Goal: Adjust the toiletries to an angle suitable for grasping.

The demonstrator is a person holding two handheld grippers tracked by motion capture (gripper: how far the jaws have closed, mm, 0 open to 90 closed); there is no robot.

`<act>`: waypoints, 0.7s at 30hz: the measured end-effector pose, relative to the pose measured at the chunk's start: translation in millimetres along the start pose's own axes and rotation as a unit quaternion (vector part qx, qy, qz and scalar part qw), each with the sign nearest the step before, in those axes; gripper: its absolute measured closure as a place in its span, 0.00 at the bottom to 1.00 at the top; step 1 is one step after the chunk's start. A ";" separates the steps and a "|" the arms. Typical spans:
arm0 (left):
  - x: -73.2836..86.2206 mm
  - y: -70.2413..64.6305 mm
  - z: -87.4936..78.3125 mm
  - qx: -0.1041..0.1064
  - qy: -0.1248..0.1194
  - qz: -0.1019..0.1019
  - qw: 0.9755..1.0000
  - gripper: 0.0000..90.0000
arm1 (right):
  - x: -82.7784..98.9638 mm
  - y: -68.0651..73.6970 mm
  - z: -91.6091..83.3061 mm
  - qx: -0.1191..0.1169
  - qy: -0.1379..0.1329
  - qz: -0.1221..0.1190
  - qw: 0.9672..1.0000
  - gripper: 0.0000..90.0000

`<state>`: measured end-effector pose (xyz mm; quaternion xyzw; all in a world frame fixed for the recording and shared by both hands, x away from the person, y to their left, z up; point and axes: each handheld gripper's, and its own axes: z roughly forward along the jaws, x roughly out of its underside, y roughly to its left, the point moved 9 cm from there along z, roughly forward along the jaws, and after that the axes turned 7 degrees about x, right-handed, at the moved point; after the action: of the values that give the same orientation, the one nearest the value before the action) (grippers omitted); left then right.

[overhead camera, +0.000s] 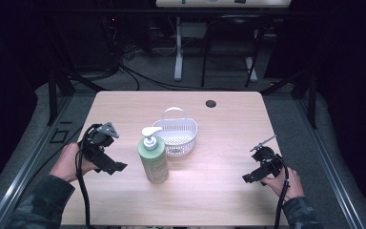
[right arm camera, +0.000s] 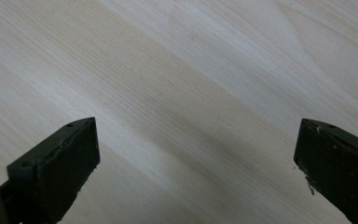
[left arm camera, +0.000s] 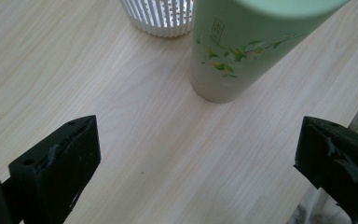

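Light wood-grain table [overhead camera: 219,143], cable hole [overhead camera: 211,103] near its far edge; dark room beyond, grey floor with trailing cables. Green pump bottle [overhead camera: 153,160] stands upright mid-table, white slatted basket [overhead camera: 177,133] just behind it. Left gripper [overhead camera: 114,168] and right gripper [overhead camera: 249,178] both spread wide, holding nothing.

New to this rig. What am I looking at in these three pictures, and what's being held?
No robot arm here: a person holds a two-jaw tool in each hand. The high view looks down on a light wooden table. The left gripper and right gripper come in from the bottom. The other two pictures come from cameras riding on each gripper, looking along its black fingers. On the table stand a pale green plastic pump bottle and, just behind it, a white slotted plastic basket with a handle. Both grippers are open and hold nothing; the left one faces the bottle.
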<state>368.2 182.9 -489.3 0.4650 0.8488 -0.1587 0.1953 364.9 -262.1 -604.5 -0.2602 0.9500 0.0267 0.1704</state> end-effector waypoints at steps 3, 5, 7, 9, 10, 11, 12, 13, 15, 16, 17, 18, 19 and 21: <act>-6.5 1.0 -3.1 0.000 0.005 0.005 1.000 0.00 | -0.5 0.4 0.4 0.001 0.001 -0.007 1.000 0.00; -9.9 1.5 -4.4 0.000 0.012 0.013 1.000 0.00 | -2.3 1.3 -0.7 -0.004 -0.009 -0.008 1.000 0.00; -13.8 0.8 -6.1 0.003 0.015 0.017 1.000 0.00 | -2.7 0.9 -2.0 -0.003 -0.012 -0.006 1.000 0.00; -18.3 0.6 -7.2 0.005 0.014 0.020 1.000 0.00 | -2.5 1.2 -1.6 -0.005 -0.011 -0.002 1.000 0.00; -20.1 0.1 -7.5 0.007 0.017 0.022 1.000 0.00 | -2.0 1.3 -0.8 -0.005 -0.009 -0.003 1.000 0.00; -21.9 -0.3 -7.7 0.006 0.020 0.024 0.999 0.00 | -1.6 1.5 -0.3 -0.006 -0.006 -0.003 1.000 0.00; -23.8 -0.9 -8.0 0.007 0.024 0.028 0.999 0.00 | -1.0 1.1 0.2 -0.003 -0.002 -0.004 1.000 0.00; -26.0 -1.5 -8.7 0.009 0.027 0.032 0.999 0.00 | -1.4 0.9 0.8 -0.003 -0.004 -0.008 1.000 0.00; -31.1 -3.5 -9.4 0.017 0.028 0.036 0.999 0.00 | -2.1 1.5 0.4 -0.006 -0.006 -0.007 1.000 0.00; -33.6 -4.3 -9.2 0.020 0.030 0.039 0.999 0.00 | -2.5 1.9 0.8 -0.009 -0.007 -0.008 1.000 0.00; -36.2 -4.3 -9.2 0.019 0.033 0.044 0.998 0.00 | -2.6 2.1 1.7 -0.010 -0.007 -0.008 1.000 0.00; -38.5 -5.0 -8.7 0.020 0.036 0.047 0.998 0.00 | -2.6 3.2 2.3 -0.013 -0.005 -0.006 1.000 0.00; -40.8 -6.0 -8.2 0.022 0.039 0.050 0.998 0.00 | -1.8 2.0 3.2 -0.009 -0.002 -0.012 1.000 0.00; -45.1 -7.7 -7.9 0.025 0.048 0.057 0.997 0.00 | -1.9 2.6 3.8 -0.008 -0.002 -0.015 1.000 0.00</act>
<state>382.4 149.7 -460.1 0.5241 0.8253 -0.1459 0.1513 366.3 -258.4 -607.6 -0.2757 0.9454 0.0324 0.1705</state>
